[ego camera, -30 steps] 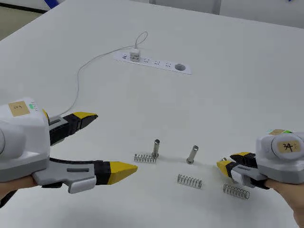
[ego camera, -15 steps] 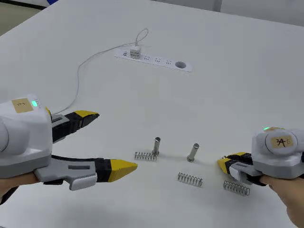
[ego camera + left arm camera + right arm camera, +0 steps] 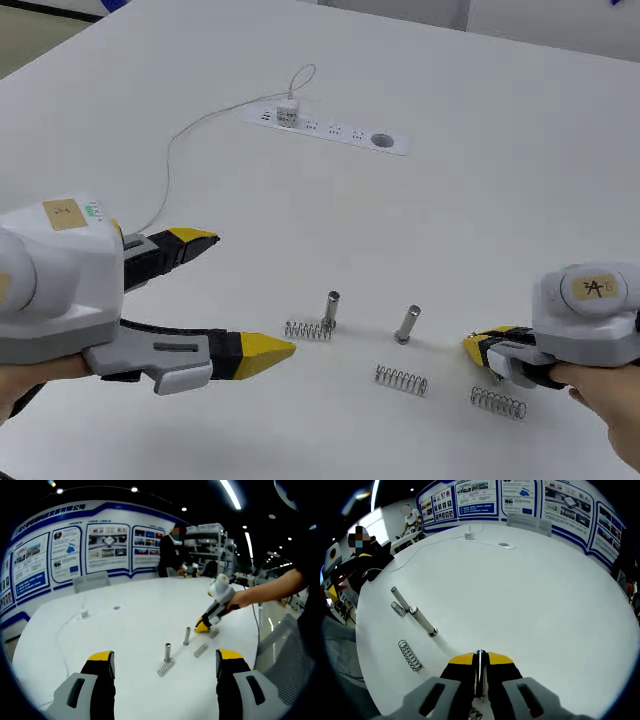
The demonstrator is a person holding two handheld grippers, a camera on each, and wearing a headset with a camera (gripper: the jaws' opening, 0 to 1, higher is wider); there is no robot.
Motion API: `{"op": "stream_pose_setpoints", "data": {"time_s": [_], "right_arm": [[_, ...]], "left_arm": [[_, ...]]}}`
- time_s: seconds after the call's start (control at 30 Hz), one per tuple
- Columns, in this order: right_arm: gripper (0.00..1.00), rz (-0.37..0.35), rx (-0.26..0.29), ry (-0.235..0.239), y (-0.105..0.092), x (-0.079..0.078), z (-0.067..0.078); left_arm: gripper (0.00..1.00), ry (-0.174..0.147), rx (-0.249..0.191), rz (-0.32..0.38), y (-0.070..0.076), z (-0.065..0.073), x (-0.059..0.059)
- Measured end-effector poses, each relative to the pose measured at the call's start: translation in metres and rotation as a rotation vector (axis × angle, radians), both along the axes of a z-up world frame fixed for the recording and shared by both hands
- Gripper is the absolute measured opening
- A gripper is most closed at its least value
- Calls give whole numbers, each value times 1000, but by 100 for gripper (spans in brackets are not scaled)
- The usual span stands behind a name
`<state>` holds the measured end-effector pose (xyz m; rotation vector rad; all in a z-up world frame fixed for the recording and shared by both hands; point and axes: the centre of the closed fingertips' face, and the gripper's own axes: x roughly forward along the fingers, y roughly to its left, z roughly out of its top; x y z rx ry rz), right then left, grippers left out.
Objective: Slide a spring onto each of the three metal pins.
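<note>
Two metal pins stand upright on the white table, one (image 3: 330, 308) to the left and one (image 3: 407, 323) to the right. A spring (image 3: 306, 329) lies against the left pin's foot. Another spring (image 3: 400, 379) lies in front of the right pin, and a third spring (image 3: 498, 403) rests beside my right gripper (image 3: 482, 349). In the right gripper view that gripper (image 3: 480, 661) is shut on a thin metal pin (image 3: 480, 672). My left gripper (image 3: 230, 295) stands wide open left of the pins; between its tips (image 3: 165, 660) I see the pins and nothing held.
A white power strip (image 3: 328, 129) with a plugged-in cable (image 3: 175, 145) lies farther back on the table. People stand beyond the table's far edge in the gripper views. Bare tabletop surrounds the pins.
The head camera has shifted slightly. Both grippers, the pins and the springs keep nearly the same places.
</note>
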<state>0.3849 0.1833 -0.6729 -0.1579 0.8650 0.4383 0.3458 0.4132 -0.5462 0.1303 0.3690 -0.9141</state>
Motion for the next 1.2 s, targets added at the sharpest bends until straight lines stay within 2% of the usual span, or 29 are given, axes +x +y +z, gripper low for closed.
{"op": "stream_pose_setpoints", "data": {"time_s": [0.17, 0.63, 0.87, 1.2], "right_arm": [[8, 8, -16, 15, 0, 0, -1], [7, -49, -8, -3, -2, 0, 0], [7, -30, -15, -57, 0, -6, 11], [7, -37, -8, -112, -6, -7, 25]], "left_arm": [[85, -5, 27, -28, -4, -1, -3], [84, -34, 6, -12, 0, 13, -3], [84, -42, -9, 1, 0, 18, -3], [84, -46, 6, -34, -12, 19, -8]]}}
